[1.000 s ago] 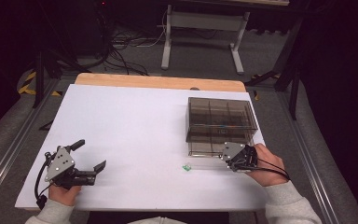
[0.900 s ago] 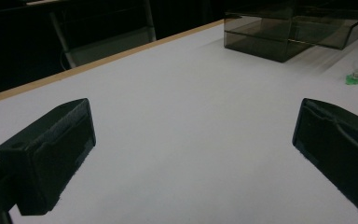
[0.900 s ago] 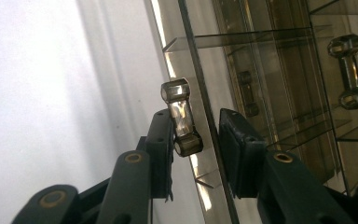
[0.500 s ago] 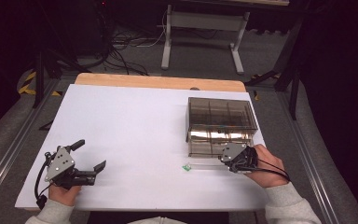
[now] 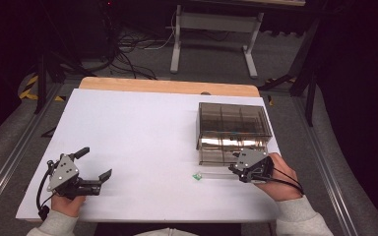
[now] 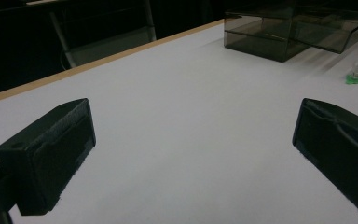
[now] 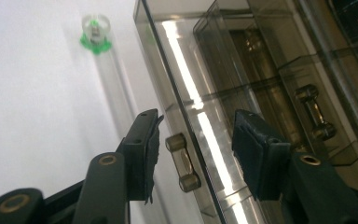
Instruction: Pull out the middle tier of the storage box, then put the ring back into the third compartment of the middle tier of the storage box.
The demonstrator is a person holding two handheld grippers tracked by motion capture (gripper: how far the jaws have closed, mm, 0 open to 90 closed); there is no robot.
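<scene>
Smoke-tinted drawer box [image 5: 232, 132] sits at the bench's [image 5: 142, 132] right rear. My right tongs [image 7: 193, 149] have just been opening, jaws flanking its drawer knob [image 7: 182, 162] without pressing. Left tongs [image 5: 94, 167] rest open, idle. Drawer pull not yet begun, I judge.

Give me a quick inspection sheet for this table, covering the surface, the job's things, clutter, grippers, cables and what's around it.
Surface: white table top with a wooden far edge.
Job's things: smoked clear drawer box at the right; small drawer knob on its front; clear tube with a green end lying beside the box.
Clutter: nothing seen.
Grippers: right hand-held gripper at the box front, jaws just opened, either side of the knob, pads clear of it. Left hand-held gripper wide open over bare table, nothing between its jaws.
Cables: black cable trails from the right gripper; loose cables on the floor beyond.
Surroundings: dark room, white frame legs behind the table.
</scene>
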